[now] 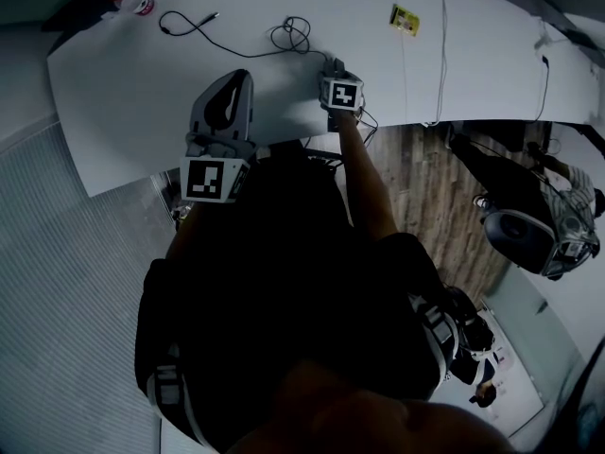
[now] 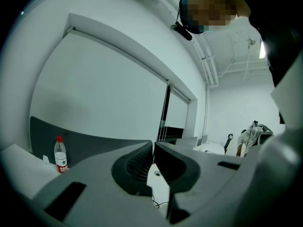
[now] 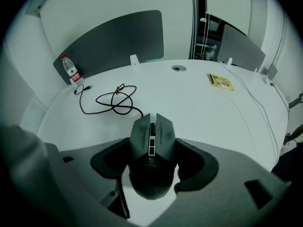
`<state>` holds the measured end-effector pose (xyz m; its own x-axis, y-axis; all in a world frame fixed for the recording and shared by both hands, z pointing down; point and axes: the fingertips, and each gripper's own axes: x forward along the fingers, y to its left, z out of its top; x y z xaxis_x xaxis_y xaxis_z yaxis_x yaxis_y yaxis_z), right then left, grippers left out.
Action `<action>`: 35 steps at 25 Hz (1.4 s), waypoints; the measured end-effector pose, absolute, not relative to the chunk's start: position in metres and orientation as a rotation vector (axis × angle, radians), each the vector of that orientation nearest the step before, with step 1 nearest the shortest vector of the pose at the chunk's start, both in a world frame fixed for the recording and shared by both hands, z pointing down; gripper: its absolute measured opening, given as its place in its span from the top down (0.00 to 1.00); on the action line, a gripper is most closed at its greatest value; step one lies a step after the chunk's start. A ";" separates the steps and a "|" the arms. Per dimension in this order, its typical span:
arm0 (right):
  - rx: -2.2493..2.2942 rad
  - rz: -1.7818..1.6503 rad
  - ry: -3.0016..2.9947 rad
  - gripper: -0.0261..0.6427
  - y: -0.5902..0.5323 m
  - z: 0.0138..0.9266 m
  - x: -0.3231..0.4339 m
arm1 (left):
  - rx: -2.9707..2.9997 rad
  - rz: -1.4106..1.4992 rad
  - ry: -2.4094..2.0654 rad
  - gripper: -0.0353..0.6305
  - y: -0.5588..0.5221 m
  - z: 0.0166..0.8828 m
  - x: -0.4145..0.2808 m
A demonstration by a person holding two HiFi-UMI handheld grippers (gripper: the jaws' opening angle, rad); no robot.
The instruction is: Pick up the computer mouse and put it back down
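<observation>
A dark grey computer mouse (image 3: pixel 152 131) sits between the jaws of my right gripper (image 3: pixel 153 150), whose pads press on both its sides; I cannot tell whether it rests on the white table (image 3: pixel 203 112) or hangs just above it. Its black cable (image 3: pixel 116 100) lies coiled further back. In the head view the right gripper (image 1: pixel 337 72) is near the table's front edge and hides the mouse. My left gripper (image 1: pixel 232 81) is held up to the left, over the table, shut with nothing in it; its pads meet at the tips (image 2: pixel 153 148).
A water bottle (image 3: pixel 71 70) stands at the far left corner by a grey divider. A yellow card (image 3: pixel 220 81) and a round cable hole (image 3: pixel 178 68) lie at the back right. A white cord (image 1: pixel 441 45) crosses the table. An office chair (image 1: pixel 520 239) stands on the floor to the right.
</observation>
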<state>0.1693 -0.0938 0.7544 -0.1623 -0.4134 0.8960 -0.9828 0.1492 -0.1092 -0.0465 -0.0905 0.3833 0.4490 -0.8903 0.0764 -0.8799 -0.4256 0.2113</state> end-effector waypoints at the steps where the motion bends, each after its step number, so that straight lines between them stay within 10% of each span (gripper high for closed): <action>1: 1.352 0.984 -1.694 0.52 -0.094 0.756 0.168 | 2.482 -0.076 -1.540 0.93 -0.092 0.382 -0.046; 35: 1.254 0.960 -1.621 0.52 -0.087 0.777 0.168 | 2.466 -0.093 -1.545 0.93 -0.090 0.387 -0.054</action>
